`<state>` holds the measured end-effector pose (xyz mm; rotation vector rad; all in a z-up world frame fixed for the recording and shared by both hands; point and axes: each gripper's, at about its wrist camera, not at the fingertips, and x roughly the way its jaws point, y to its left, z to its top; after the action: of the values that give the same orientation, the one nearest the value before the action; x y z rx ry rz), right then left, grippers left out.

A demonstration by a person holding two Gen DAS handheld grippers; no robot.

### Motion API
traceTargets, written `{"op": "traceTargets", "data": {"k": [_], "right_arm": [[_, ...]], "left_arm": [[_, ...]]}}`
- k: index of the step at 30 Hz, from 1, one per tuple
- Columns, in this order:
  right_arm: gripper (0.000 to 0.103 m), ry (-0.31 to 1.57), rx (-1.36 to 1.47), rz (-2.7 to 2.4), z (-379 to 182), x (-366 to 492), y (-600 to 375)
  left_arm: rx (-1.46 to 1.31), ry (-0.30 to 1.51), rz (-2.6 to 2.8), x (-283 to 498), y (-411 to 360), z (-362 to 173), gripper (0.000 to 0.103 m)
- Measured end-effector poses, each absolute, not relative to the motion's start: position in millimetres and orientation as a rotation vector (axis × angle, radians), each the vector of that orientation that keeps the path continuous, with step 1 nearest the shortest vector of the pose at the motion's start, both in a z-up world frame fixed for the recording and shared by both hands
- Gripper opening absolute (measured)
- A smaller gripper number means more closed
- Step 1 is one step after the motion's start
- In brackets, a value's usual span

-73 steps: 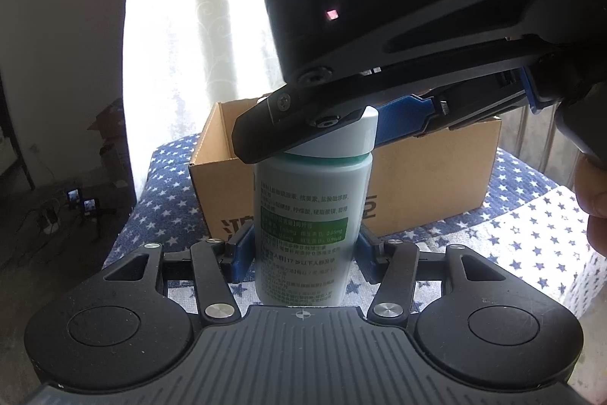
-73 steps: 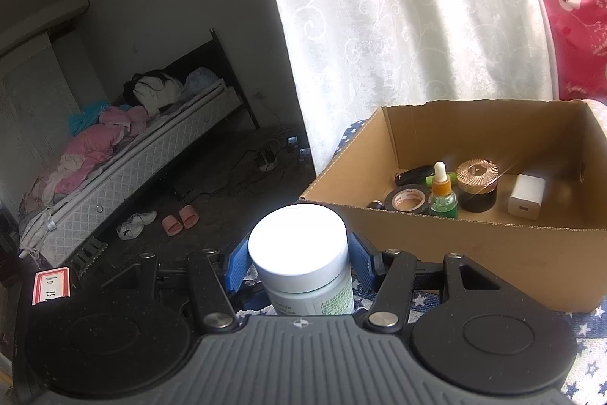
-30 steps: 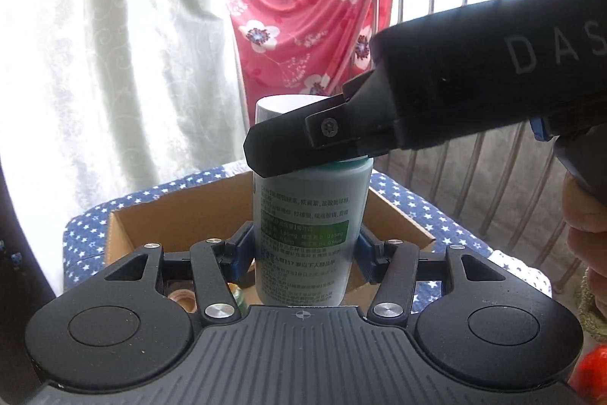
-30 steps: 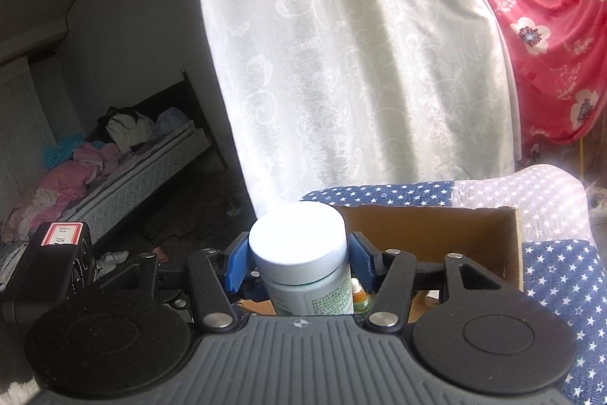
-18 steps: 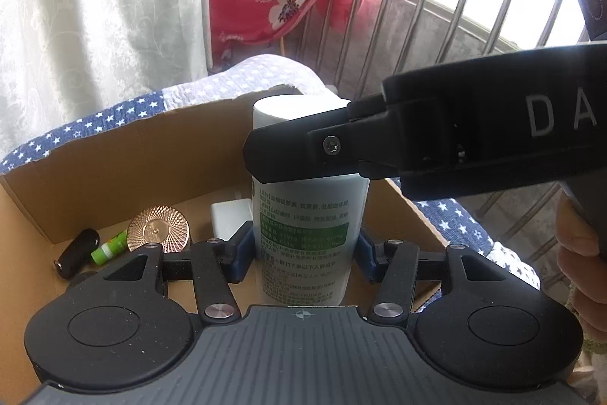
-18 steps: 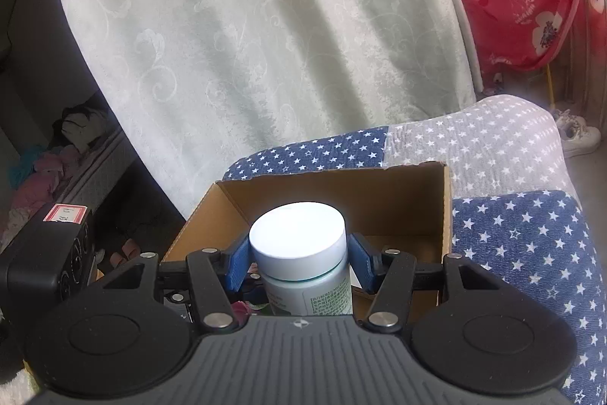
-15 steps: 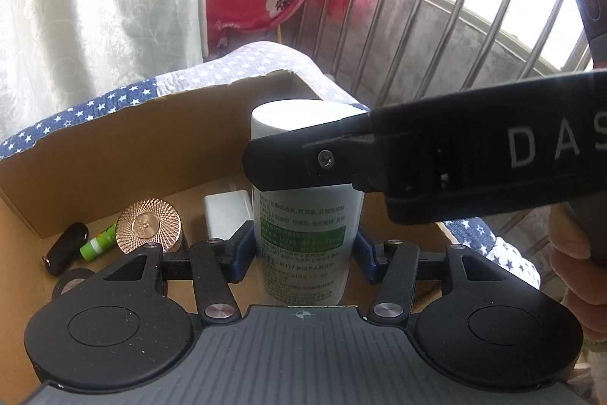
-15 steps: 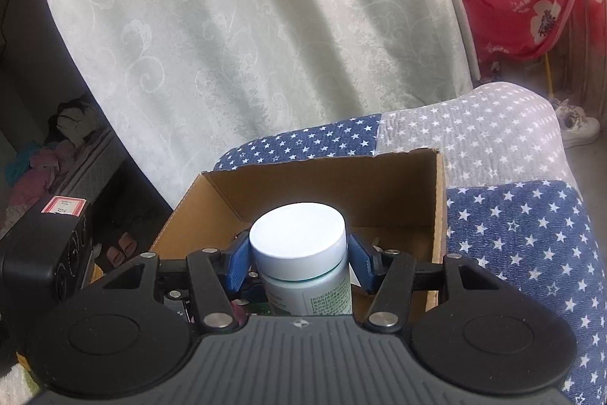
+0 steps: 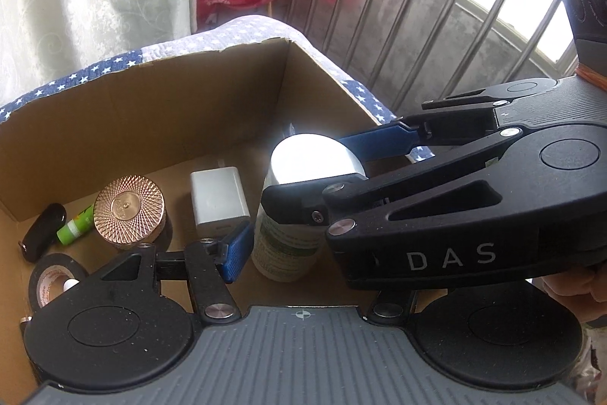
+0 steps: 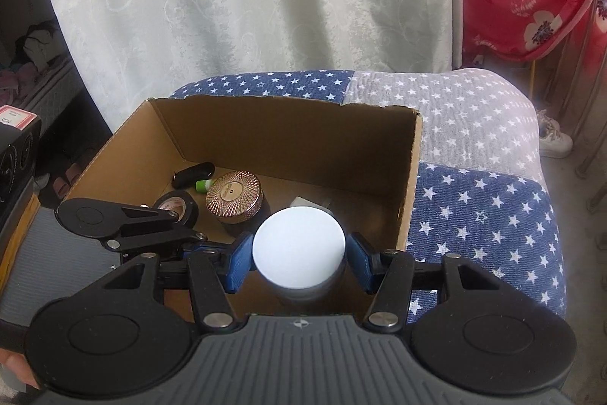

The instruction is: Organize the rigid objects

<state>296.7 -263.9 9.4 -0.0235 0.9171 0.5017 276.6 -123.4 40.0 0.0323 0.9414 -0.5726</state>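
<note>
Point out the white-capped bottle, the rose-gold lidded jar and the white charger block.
white-capped bottle [image 10: 299,249], right wrist view, on its flat cap.
rose-gold lidded jar [image 9: 129,207], left wrist view, on the patterned lid.
white charger block [image 9: 219,199], left wrist view, on its top face.

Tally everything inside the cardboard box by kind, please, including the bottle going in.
Bottle: 1
Jar: 1
Charger: 1
Tape roll: 1
Green tube: 1
Black fob: 1
Total: 6

You had bare floor along the far wall of the cardboard box [image 10: 413,177]. Left of the bottle [image 9: 288,241], the charger [image 9: 218,200], copper-lidded jar [image 9: 129,211] and tape roll [image 9: 53,272] crowded the way.
</note>
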Motion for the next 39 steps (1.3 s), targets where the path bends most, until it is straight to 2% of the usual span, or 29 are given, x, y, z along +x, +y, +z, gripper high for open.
{"op": "traceTargets", "data": {"k": [4, 7, 11, 14, 19, 27, 33, 39], "right_arm": [[0.060, 0.908, -0.019, 0.496, 12.1, 296.0, -264.4], [0.067, 0.886, 0.002, 0.502, 18.2, 292.2, -267.6], [0.071, 0.834, 0.052, 0.508, 33.5, 279.4, -278.0], [0.072, 0.789, 0.099, 0.504, 47.8, 264.7, -288.3], [0.074, 0.681, 0.171, 0.515, 74.4, 222.0, -308.3], [0.081, 0.480, 0.266, 0.541, 107.9, 128.4, -346.8], [0.085, 0.445, 0.313, 0.588, 102.3, 85.8, -349.7], [0.086, 0.520, 0.322, 0.663, 72.7, 79.3, -318.6]], "left_arm": [[0.037, 0.931, -0.560, 276.5, -127.0, 41.4, 0.062], [0.044, 0.904, -0.552, 271.3, -126.1, 46.0, 0.066], [0.056, 0.862, -0.535, 259.1, -124.6, 56.5, 0.075], [0.065, 0.818, -0.523, 243.4, -122.2, 68.3, 0.077], [0.058, 0.707, -0.506, 200.8, -111.5, 94.9, 0.079], [-0.028, 0.515, -0.469, 114.4, -58.4, 123.7, 0.091], [-0.054, 0.447, -0.332, 63.0, -18.9, 116.8, 0.095], [-0.096, 0.473, -0.174, 36.3, 15.1, 94.8, 0.095]]}}
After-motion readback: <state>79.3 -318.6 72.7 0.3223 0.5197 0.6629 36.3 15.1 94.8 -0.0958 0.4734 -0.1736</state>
